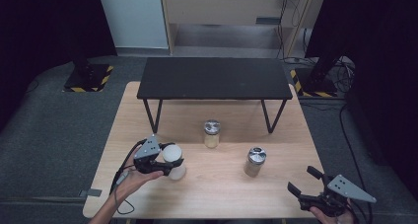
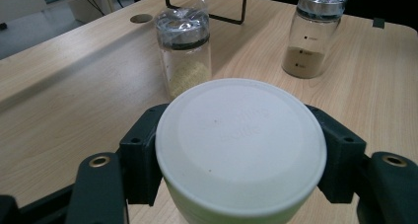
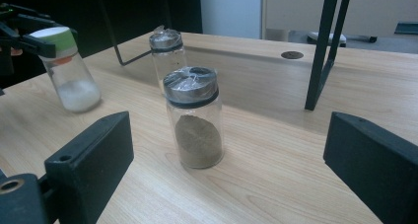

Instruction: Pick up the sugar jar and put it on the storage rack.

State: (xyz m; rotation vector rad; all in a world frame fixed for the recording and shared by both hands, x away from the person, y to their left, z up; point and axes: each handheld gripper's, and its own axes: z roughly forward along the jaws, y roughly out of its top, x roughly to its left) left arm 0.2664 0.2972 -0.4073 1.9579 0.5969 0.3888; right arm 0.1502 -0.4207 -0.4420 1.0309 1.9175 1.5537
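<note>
My left gripper (image 1: 170,161) (image 2: 241,152) is shut on the white lid of a clear jar (image 1: 174,161) (image 2: 240,145) that holds white powder. In the right gripper view this jar (image 3: 69,76) leans to one side with its base on the wooden table (image 1: 217,192). A glass jar of yellowish grains (image 1: 211,133) (image 2: 185,51) (image 3: 167,54) stands at the table's middle. Right of it is a jar of brown powder (image 1: 255,161) (image 2: 313,31) (image 3: 194,120), both with silver lids. My right gripper (image 1: 302,179) (image 3: 229,160) is open near the front right corner, pointed at the brown jar, nothing between its jaws.
A low black stand (image 1: 214,78) on thin metal legs spans the back half of the table. A cable hole (image 3: 292,55) is set in the tabletop. Dark carpet surrounds the table, with cabinets and cables beyond.
</note>
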